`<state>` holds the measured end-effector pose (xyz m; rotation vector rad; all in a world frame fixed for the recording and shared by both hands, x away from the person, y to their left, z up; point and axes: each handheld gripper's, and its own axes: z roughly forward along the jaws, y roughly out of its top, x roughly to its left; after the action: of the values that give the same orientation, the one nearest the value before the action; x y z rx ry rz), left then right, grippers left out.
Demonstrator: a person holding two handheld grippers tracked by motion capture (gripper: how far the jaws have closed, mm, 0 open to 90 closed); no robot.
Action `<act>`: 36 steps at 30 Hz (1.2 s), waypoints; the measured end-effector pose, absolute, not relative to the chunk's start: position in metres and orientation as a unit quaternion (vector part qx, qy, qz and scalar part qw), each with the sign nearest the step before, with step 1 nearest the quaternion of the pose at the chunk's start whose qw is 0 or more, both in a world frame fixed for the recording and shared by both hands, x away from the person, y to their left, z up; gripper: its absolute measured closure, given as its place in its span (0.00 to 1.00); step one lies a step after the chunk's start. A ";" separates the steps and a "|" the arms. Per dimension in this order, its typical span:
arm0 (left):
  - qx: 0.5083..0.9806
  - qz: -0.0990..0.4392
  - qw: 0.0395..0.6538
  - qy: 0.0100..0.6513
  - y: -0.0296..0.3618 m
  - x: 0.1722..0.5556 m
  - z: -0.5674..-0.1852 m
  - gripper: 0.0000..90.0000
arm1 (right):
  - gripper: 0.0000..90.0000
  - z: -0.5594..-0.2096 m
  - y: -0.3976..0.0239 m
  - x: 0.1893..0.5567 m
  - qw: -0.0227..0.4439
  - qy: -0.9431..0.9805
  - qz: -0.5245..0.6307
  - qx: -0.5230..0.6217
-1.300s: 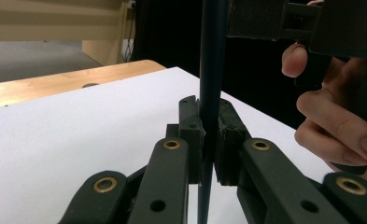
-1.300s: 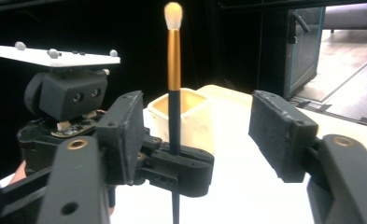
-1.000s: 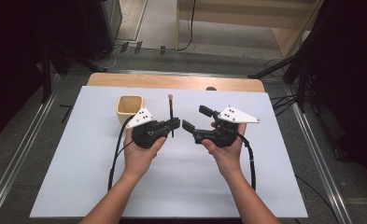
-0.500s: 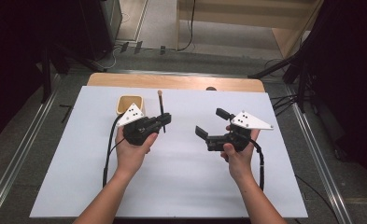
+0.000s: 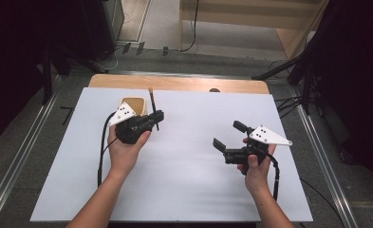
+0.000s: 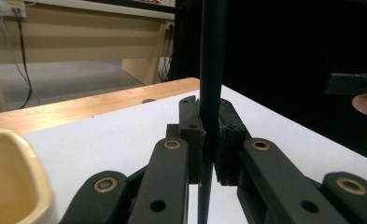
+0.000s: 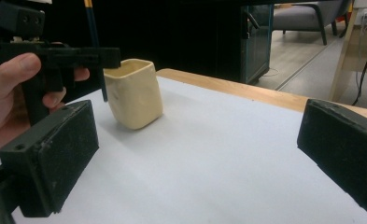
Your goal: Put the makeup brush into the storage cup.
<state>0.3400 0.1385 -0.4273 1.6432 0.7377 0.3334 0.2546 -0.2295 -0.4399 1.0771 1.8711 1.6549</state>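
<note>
Left gripper (image 5: 156, 115): my jaws were clamped on the dark pencil (image 5: 153, 107), left of centre in the high view.
Pencil: it stood nearly upright between my pads (image 6: 193, 140), its pale end on top, and it ran out of the top of the left gripper view.
Cup (image 5: 133, 105): yellow, it stood just beside my left gripper, at upper left of the white table (image 5: 189, 190).
Right gripper (image 5: 228, 135): my jaws had just been opening; they stood wide apart with nothing between them, right of centre, well apart from the pencil.
Right gripper view: the cup (image 7: 133, 93) was at upper left, the pencil (image 7: 95, 44) beside it.
</note>
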 end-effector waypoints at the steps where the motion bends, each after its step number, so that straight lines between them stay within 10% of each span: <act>1: 0.712 0.147 0.608 0.319 0.140 0.341 -0.427 0.94 | 0.00 -0.442 -0.232 0.253 0.210 0.672 0.594 0.388; 36: 0.679 0.207 0.607 0.357 0.183 0.366 -0.412 0.94 | 0.05 -0.480 -0.279 0.217 0.241 0.659 0.574 0.423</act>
<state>0.3664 0.1829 -0.4117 1.5702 0.8251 0.4781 0.2171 -0.2793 -0.4796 1.1558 1.8027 1.5693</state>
